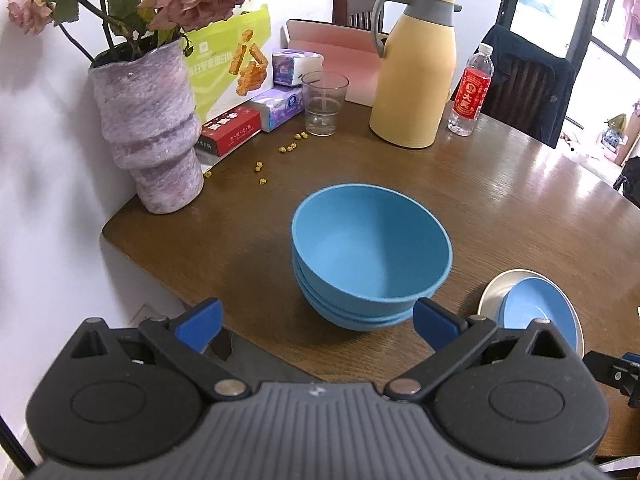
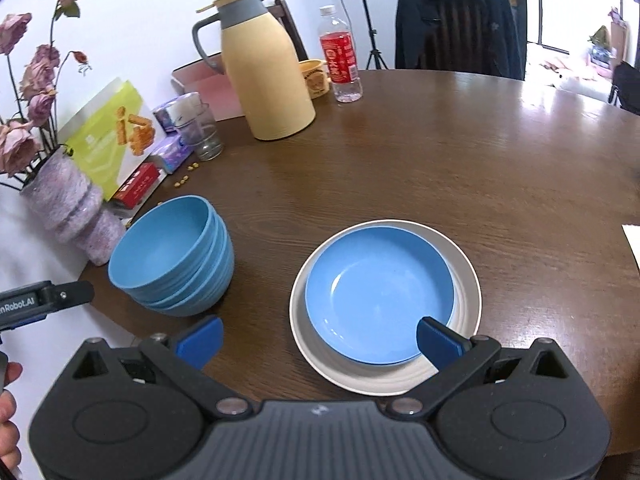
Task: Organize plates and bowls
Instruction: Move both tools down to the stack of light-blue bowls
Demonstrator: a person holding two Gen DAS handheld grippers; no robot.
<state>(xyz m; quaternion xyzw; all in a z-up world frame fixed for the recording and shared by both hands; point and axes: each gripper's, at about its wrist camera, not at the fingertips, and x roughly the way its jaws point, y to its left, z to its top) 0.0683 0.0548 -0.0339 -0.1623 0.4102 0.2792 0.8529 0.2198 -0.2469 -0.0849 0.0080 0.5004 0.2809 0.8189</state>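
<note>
Bowls [image 1: 370,256] sit nested in one blue stack near the desk [image 2: 460,168] edge, just right of the vase [image 1: 150,128]; the blue plate [image 2: 380,292] rests on the white plate [image 2: 466,280] beside them. My left tool [image 1: 316,320] hangs wide and empty before the stack; my right tool [image 2: 318,338] is wide too, empty, its right finger over the plates' near rim. I judge stacking nearly done: I'd centre the blue plate, nudging gently, keeping clear of the bowls.
</note>
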